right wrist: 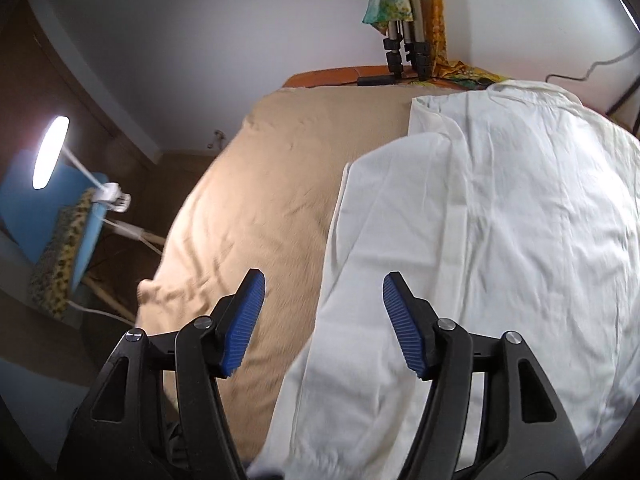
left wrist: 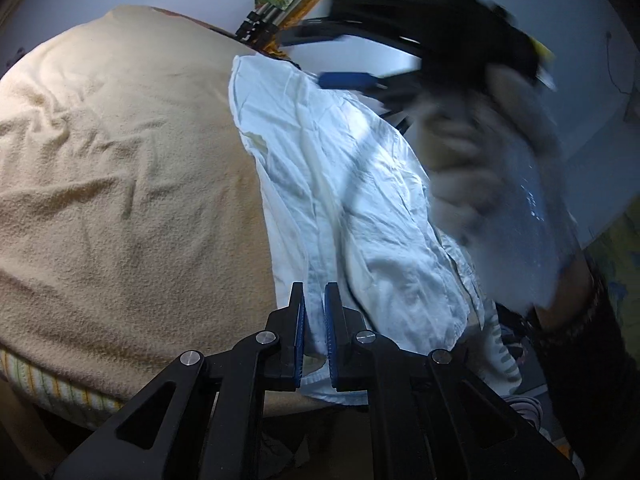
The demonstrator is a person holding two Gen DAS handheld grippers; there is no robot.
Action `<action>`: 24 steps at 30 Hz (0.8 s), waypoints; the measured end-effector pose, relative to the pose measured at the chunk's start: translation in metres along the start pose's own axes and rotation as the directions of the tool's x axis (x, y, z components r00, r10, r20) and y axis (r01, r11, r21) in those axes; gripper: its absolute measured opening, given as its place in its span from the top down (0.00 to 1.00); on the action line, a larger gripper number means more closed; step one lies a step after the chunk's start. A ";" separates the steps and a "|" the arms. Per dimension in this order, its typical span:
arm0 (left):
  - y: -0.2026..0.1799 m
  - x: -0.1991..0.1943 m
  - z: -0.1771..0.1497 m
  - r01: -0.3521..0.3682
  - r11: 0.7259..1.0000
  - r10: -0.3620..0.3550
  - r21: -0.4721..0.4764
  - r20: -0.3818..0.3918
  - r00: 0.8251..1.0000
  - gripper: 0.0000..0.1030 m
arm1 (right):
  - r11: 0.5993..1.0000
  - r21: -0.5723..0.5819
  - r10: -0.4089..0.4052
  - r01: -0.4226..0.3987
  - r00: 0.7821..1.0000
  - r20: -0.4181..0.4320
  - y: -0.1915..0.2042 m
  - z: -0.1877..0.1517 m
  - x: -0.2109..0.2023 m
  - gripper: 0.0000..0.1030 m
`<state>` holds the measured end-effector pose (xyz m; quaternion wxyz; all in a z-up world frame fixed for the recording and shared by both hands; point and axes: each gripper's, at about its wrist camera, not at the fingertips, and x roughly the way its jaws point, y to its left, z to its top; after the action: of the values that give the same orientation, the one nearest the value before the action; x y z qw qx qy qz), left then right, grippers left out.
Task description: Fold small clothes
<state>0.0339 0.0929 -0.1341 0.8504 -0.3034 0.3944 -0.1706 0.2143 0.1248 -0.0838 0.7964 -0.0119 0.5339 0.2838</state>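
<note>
A small white shirt (left wrist: 352,184) lies on a tan blanket (left wrist: 120,160), one side folded over the body. My left gripper (left wrist: 315,300) is shut on the shirt's near hem at the blanket's front edge. In the right wrist view the same shirt (right wrist: 500,220) fills the right half, with a sleeve flap folded across it. My right gripper (right wrist: 324,284) is open and empty, hovering over the shirt's left edge. It also shows blurred in the left wrist view (left wrist: 480,92), held by a hand above the shirt's far side.
The tan blanket (right wrist: 260,200) covers the work surface. Tripod legs (right wrist: 404,48) and colourful cloth (right wrist: 388,0) stand at the far edge. A lit lamp (right wrist: 50,152) clamped to a blue chair (right wrist: 76,220) is off to the left. A cable (right wrist: 592,68) runs at far right.
</note>
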 end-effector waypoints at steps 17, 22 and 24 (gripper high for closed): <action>-0.013 0.017 0.000 0.004 1.000 -0.004 0.021 -0.023 1.000 0.93 | 0.946 -0.148 -0.310 0.287 0.935 -0.171 0.013 0.038 0.119 0.61; -0.016 0.018 0.001 0.006 1.000 -0.006 0.019 -0.015 1.000 0.93 | 0.975 -0.090 -0.213 0.201 0.964 -0.158 -0.007 0.039 0.108 0.92; -0.026 0.019 -0.002 0.006 0.999 -0.005 0.043 -0.008 1.000 0.93 | 0.991 -0.040 -0.132 0.128 0.983 -0.125 -0.019 0.039 0.093 0.94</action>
<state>0.0433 0.0621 -0.1290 0.8548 -0.2855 0.3930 -0.1825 0.2812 0.1627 -0.1521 0.7773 -0.0773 0.5771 0.2383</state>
